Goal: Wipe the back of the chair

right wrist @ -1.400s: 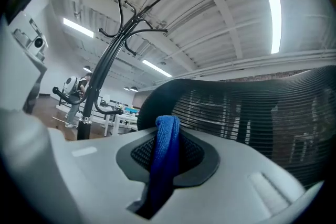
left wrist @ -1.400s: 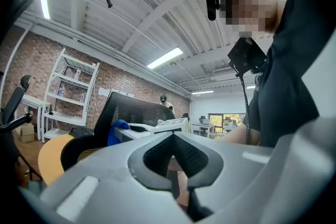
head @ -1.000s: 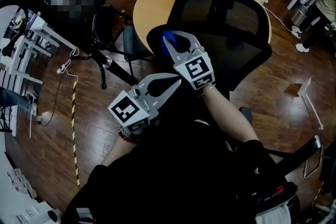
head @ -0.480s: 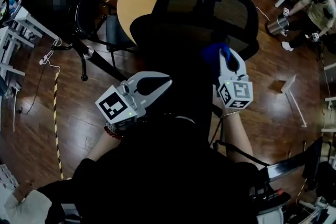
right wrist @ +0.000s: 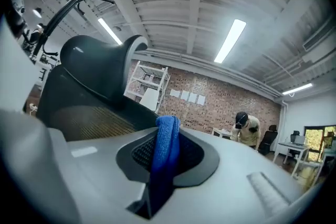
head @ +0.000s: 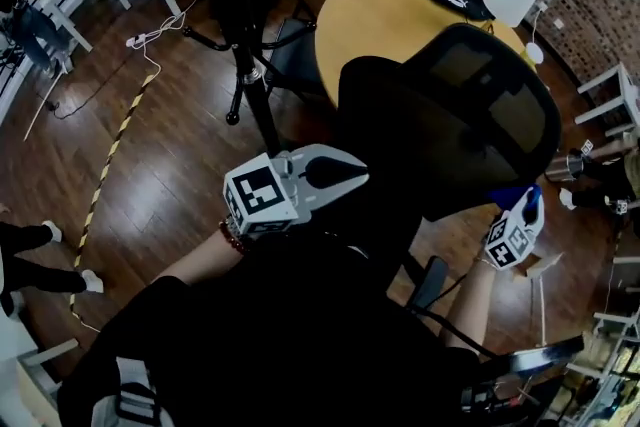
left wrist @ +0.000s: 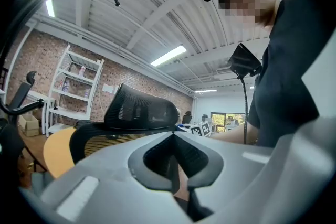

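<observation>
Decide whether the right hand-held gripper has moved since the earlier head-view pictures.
Yes. The right hand-held gripper, shut on the blue cloth, swept across the chair back, from its left-middle to its lower right edge.

Two grippers held well apart, both with jaws closed.

The left gripper [head: 358, 180] sits close in front of the torso on a bent, bare left forearm [head: 195, 260] and points toward the right of the head view. Its jaws are pressed together with nothing between them. The right gripper [head: 531, 205] is far out to the right on an extended right forearm [head: 468, 310]. Its jaws are clamped on a fold of blue cloth [right wrist: 167, 147] that stands up between the tips.
</observation>
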